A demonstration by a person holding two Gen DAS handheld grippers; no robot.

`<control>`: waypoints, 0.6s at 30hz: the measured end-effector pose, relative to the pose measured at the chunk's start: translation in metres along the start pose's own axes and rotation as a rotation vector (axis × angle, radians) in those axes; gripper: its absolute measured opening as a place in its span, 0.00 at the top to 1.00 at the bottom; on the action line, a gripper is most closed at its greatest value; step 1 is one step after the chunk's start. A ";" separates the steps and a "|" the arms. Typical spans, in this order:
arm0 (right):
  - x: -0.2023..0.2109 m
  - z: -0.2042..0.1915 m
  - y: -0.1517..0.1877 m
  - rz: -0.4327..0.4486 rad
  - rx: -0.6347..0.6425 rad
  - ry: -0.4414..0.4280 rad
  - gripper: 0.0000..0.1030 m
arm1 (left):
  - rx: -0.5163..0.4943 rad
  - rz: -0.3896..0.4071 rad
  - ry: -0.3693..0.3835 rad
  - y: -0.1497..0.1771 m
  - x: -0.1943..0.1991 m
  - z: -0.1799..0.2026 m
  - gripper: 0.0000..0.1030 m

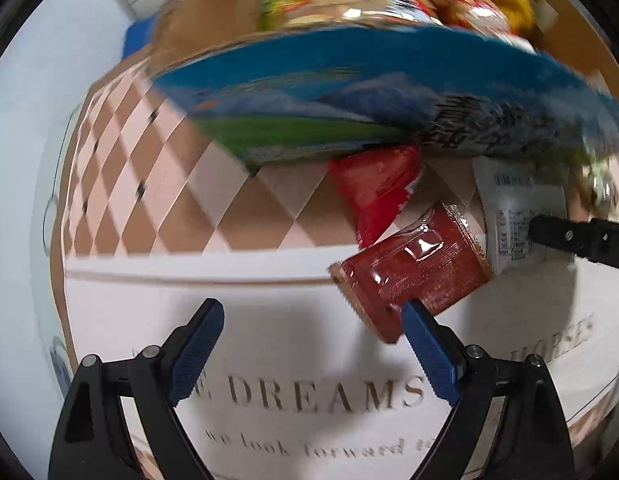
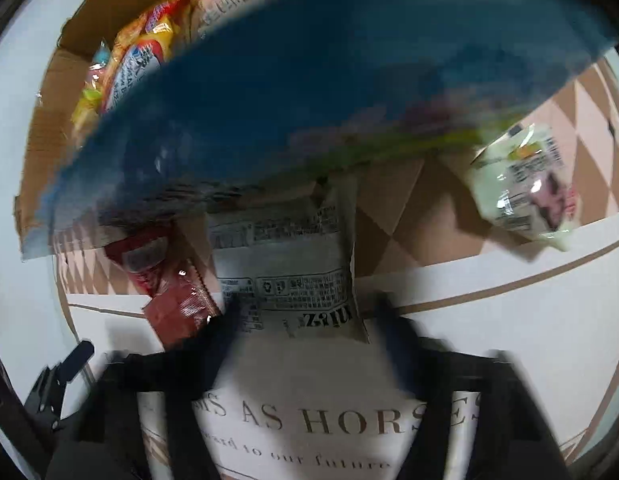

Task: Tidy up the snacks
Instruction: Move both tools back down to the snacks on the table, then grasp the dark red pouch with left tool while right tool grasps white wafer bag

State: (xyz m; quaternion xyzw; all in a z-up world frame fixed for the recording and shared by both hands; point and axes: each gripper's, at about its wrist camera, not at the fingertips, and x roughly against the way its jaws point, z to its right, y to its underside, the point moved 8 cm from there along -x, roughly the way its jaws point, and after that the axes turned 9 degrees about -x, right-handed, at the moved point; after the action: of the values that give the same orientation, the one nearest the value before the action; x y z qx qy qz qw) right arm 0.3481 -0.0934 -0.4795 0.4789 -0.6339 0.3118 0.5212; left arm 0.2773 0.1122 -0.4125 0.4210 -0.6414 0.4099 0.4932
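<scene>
Low over the mat (image 1: 293,400), left gripper (image 1: 311,322) wide open & empty; right gripper (image 2: 305,312) blurred, can't tell.

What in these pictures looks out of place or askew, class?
The big blue bag hangs tilted across the cardboard box front, blurred. Several small packets, like the dark red packet, lie outside it on the mat.

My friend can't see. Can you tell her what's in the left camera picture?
An open hand-held gripper hovers over a mat, its right finger at a dark red packet. Beyond lie a red pouch, a white packet, a big blurred blue bag and a cardboard box of snacks.
</scene>
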 end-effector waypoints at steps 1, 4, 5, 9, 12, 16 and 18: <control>0.001 -0.001 0.001 0.003 0.020 0.008 0.57 | -0.038 0.013 -0.009 -0.003 0.000 0.004 0.12; 0.008 0.003 0.004 0.016 0.049 0.009 0.73 | -0.151 0.053 -0.033 -0.012 0.005 0.019 0.12; 0.010 0.007 0.005 0.012 0.049 0.004 0.74 | -0.189 0.066 -0.046 -0.014 0.008 0.025 0.12; 0.020 0.038 0.014 0.007 0.015 0.018 0.78 | -0.343 0.117 -0.064 -0.020 0.017 0.054 0.12; 0.028 0.070 0.024 -0.007 -0.037 0.024 0.78 | -0.428 0.123 -0.051 -0.021 0.017 0.077 0.12; 0.032 0.094 0.047 -0.107 -0.114 -0.023 0.78 | -0.532 0.074 -0.018 -0.020 0.005 0.105 0.12; 0.034 0.098 0.054 -0.161 -0.107 -0.037 0.74 | -0.556 0.047 0.002 -0.018 -0.001 0.114 0.12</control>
State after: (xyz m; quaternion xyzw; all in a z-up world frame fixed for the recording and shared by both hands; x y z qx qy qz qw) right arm 0.2619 -0.1719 -0.4666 0.5053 -0.6188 0.2258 0.5575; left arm 0.2618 -0.0005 -0.4312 0.2542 -0.7383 0.2299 0.5809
